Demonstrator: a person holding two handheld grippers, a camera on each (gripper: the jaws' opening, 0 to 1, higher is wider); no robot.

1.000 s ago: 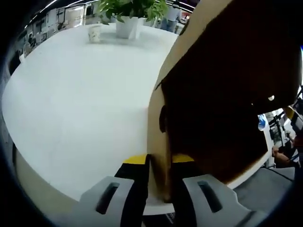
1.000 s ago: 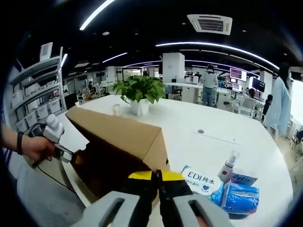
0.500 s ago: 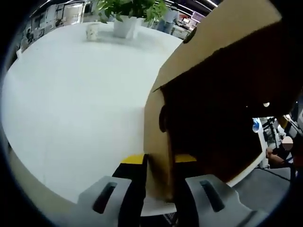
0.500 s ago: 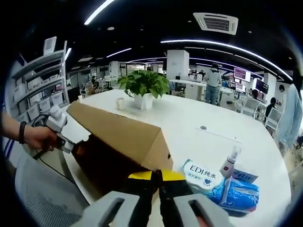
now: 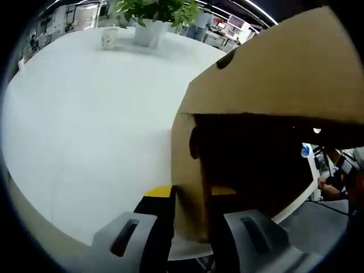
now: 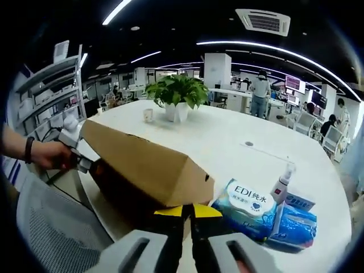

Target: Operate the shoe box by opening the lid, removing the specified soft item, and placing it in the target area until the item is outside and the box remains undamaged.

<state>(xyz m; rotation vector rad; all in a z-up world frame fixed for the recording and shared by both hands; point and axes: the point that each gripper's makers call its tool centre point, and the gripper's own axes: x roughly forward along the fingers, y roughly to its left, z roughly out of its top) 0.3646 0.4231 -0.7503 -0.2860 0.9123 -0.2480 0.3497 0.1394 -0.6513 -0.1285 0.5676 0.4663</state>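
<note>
The brown cardboard shoe box stands at the near edge of the white table [image 5: 85,114]. In the left gripper view its lid [image 5: 284,74] hangs tilted over a dark inside [image 5: 250,165] where nothing can be made out. My left gripper [image 5: 190,222] is shut on the box's upright side wall [image 5: 185,170]. In the right gripper view the lid [image 6: 142,159] slopes down toward my right gripper [image 6: 187,219], which is shut on the lid's near edge. A hand at the left holds the left gripper [image 6: 74,156] at the box's far end.
A potted plant [image 6: 179,94] and a paper cup [image 6: 148,115] stand far back on the table. Beside the box on the right lie a wet-wipes pack [image 6: 247,202], a small spray bottle [image 6: 281,185] and a blue pack [image 6: 293,224]. A grey chair back [image 6: 45,227] sits near.
The lid has swung lower over the box, so more of its outer face and less of the dark inside shows. Both grippers keep their hold.
</note>
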